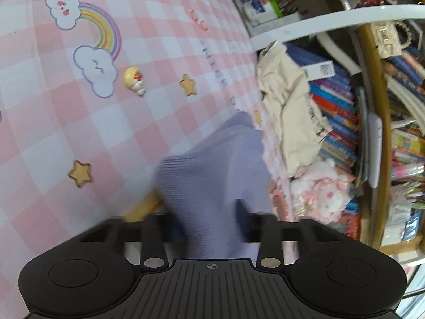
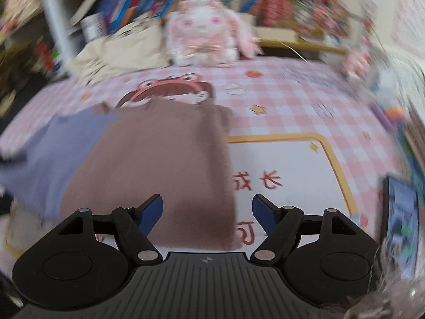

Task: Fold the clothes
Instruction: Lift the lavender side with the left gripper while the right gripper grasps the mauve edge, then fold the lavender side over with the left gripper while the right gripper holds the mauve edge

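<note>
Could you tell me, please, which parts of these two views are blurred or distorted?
Left wrist view: the lavender garment in the left hand-held gripper is motion-smeared; the checked sheet bulges from fisheye. Right wrist view: the bookshelf and edges streak, the brown garment is soft.

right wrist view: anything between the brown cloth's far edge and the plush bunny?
Only bare checked sheet with a printed cartoon face, in the right wrist view. The brown cloth overlaps the print's lower edge; the bunny sits beyond.
</note>
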`<state>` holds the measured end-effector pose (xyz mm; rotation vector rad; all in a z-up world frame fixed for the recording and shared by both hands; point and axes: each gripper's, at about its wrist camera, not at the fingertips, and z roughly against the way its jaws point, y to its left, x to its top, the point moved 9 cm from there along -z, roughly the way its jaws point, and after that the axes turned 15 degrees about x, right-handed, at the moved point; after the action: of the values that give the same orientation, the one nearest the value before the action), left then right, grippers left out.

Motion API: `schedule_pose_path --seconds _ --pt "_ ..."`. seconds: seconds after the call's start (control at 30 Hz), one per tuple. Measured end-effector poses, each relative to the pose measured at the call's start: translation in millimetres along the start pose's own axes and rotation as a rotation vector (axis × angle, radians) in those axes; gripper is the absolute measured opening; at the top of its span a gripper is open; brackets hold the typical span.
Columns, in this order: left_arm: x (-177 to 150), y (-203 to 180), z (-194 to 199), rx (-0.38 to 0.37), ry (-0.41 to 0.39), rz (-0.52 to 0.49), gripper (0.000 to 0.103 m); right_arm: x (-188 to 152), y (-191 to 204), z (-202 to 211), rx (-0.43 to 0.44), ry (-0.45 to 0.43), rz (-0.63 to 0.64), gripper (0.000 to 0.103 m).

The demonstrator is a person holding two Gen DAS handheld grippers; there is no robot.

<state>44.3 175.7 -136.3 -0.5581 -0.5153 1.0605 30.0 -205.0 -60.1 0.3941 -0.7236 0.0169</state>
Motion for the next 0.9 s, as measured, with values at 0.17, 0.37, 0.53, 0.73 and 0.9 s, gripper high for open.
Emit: schedule_pose_path --seconds 0.17,0.37,0.53,0.73,0.9 --pt "8.7 10.1 -2.6 -0.024 0.048 -0.008 0.013 0.2 -21.1 -8.7 0.050 -0.020 -0.220 0.034" --pt "22.6 23.3 10.3 -0.009 0.031 -0.032 0.013 -15.2 -4.0 -22.0 0.103 0.045 -0.262 0.016" --pt "39.0 40.7 24.7 0.014 -0.002 -0.040 0.013 -29.9 23.4 -24.9 0.161 0.107 -0.222 0.015" --pt "39.1 42.9 28.4 0.035 -0.028 -0.092 0.013 -21.5 30.9 -27.9 0.131 0.121 -0.113 0.026" --pt "37.1 40.5 28.5 0.048 -0.061 -0.104 0.013 -2.4 26.2 -34.5 0.108 0.099 -0.027 0.038"
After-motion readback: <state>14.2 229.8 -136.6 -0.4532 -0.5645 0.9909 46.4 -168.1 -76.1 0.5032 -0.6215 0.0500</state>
